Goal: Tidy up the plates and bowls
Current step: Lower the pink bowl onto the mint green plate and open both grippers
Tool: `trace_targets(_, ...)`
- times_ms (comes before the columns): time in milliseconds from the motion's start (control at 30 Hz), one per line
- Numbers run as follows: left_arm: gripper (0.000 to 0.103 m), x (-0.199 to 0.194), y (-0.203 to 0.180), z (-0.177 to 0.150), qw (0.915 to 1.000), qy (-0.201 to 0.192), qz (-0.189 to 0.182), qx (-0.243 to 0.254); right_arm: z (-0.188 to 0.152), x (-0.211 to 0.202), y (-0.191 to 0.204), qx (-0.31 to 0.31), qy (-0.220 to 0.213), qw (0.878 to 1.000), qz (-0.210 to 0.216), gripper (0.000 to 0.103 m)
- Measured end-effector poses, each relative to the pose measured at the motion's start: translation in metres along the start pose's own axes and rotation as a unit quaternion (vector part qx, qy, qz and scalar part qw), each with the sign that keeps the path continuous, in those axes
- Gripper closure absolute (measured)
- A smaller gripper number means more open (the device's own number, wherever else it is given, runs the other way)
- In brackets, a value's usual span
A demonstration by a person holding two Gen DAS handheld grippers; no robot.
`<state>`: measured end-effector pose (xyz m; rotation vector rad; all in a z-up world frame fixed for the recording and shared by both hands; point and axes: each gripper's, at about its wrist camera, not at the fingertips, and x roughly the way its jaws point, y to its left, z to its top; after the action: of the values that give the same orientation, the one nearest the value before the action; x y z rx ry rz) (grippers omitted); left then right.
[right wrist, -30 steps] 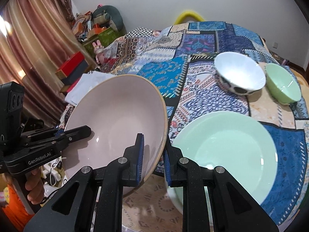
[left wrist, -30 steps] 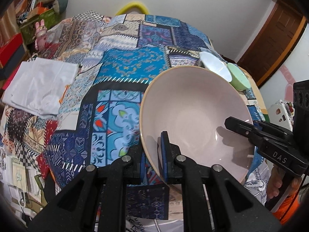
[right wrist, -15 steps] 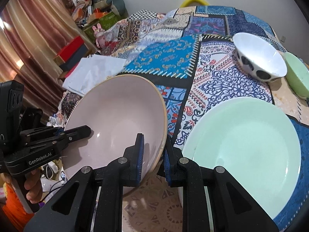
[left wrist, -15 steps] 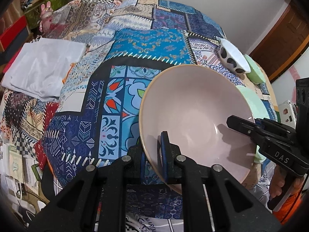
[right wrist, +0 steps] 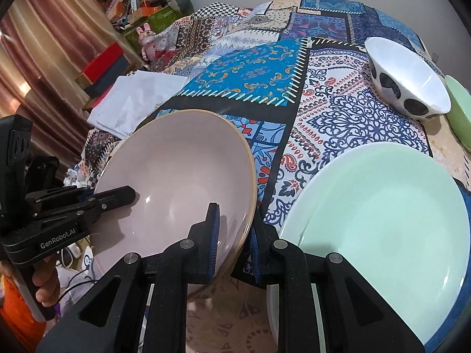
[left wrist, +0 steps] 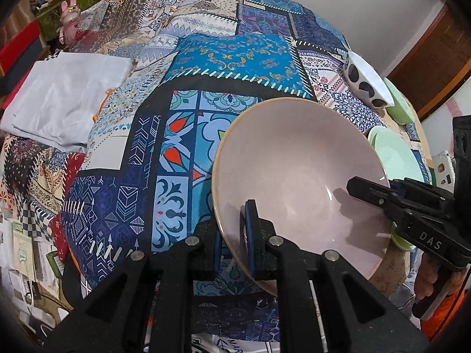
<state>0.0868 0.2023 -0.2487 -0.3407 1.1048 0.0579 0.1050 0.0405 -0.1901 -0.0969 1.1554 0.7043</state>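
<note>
While both grippers — left [left wrist: 232,235] and right [right wrist: 234,235] — pinch the pink plate's [right wrist: 176,170] rim, nothing looks stacked: green plate [right wrist: 382,220] right, two bowls far right.

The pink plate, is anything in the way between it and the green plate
Nothing visible. The pink plate, held at its rim by both grippers, left gripper and right gripper, hangs just left of the green plate, whose face is bare.
</note>
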Motion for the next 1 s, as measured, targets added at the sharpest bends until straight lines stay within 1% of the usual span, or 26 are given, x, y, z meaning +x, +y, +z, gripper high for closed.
trace_targets(100,0.090,0.000,-0.001,0.000,1.0000,0.000,0.001,0.004,0.000,-0.003,-0.002,-0.001,-0.003,1.000,0.004,0.083)
trace_targets(200,0.088,-0.002,-0.004,0.001,0.9999,0.003,0.008,0.010,0.002,-0.013,-0.002,-0.007,-0.016,1.000,-0.003,0.083)
trace_targets(300,0.079,-0.007,-0.004,0.002,0.9998,0.001,0.016,0.010,0.004,-0.022,-0.004,-0.007,-0.024,1.000,-0.003,0.083)
trace_targets(367,0.071,-0.014,-0.003,0.003,0.9996,-0.006,0.024,0.011,0.004,-0.030,-0.006,-0.007,-0.032,0.999,-0.008,0.083)
trace_targets(467,0.066,-0.026,-0.003,0.004,0.9993,-0.016,0.030,0.012,0.004,-0.043,-0.011,-0.005,-0.046,0.999,-0.013,0.081)
trace_targets(500,0.065,-0.033,-0.005,0.006,0.9992,-0.020,0.030,0.014,0.004,-0.047,-0.012,-0.004,-0.050,0.999,-0.014,0.080)
trace_targets(533,0.061,-0.036,-0.005,0.007,0.9992,-0.024,0.029,0.015,0.004,-0.050,-0.014,-0.003,-0.053,0.998,-0.016,0.079)
trace_targets(567,0.057,-0.043,-0.007,0.008,0.9989,-0.032,0.029,0.016,0.003,-0.054,-0.015,-0.003,-0.058,0.998,-0.019,0.077)
trace_targets(667,0.051,-0.061,-0.017,0.014,0.9978,-0.056,0.029,0.022,0.002,-0.069,-0.024,-0.001,-0.072,0.997,-0.027,0.073)
trace_targets(800,0.048,-0.078,-0.036,0.022,0.9957,-0.080,0.025,0.039,0.000,-0.087,-0.037,0.004,-0.087,0.995,-0.041,0.067)
trace_targets(833,0.044,-0.082,-0.041,0.024,0.9951,-0.086,0.023,0.042,0.000,-0.093,-0.042,0.006,-0.092,0.995,-0.046,0.066)
trace_targets(867,0.041,-0.086,-0.048,0.027,0.9943,-0.094,0.020,0.048,-0.001,-0.096,-0.045,0.008,-0.095,0.994,-0.050,0.064)
trace_targets(933,0.038,-0.092,-0.064,0.032,0.9921,-0.107,0.018,0.063,-0.001,-0.106,-0.052,0.011,-0.106,0.992,-0.064,0.060)
trace_targets(1000,0.038,-0.095,-0.077,0.037,0.9903,-0.115,0.015,0.076,-0.001,-0.117,-0.062,0.013,-0.118,0.990,-0.080,0.054)
